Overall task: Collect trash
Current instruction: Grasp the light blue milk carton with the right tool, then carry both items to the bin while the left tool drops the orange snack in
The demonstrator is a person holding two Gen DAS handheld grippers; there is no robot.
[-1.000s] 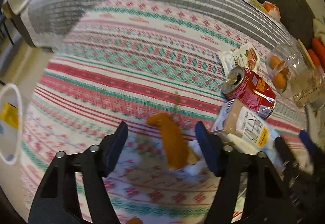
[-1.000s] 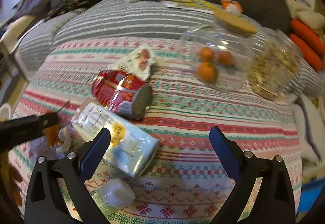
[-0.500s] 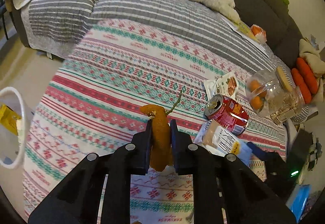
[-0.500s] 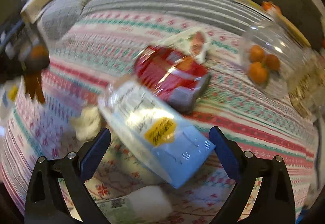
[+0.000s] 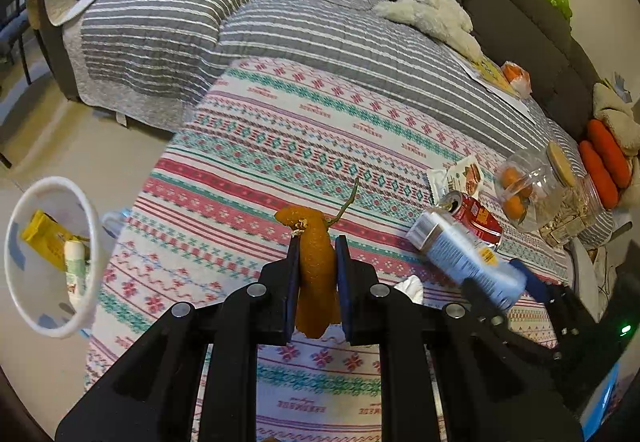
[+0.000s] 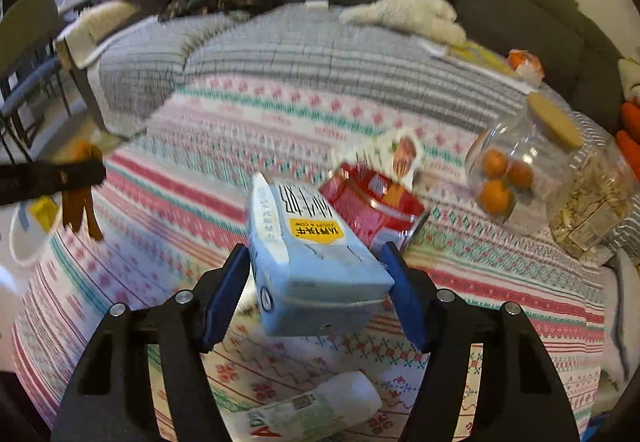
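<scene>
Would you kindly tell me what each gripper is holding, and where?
Left gripper pinches the orange peel mid-length; right gripper, just closing, clamps the blue carton across its base end.

A patterned blanket (image 5: 280, 145) in red, teal and white bands covered the surface, with a grey striped quilt (image 5: 320, 29) beyond it. On the blanket lay a red can (image 5: 476, 211) on its side, a snack wrapper (image 5: 460, 177) just behind it, a clear jar of oranges (image 5: 524, 189), and a small white bottle (image 6: 316, 412) at the near edge.
</scene>
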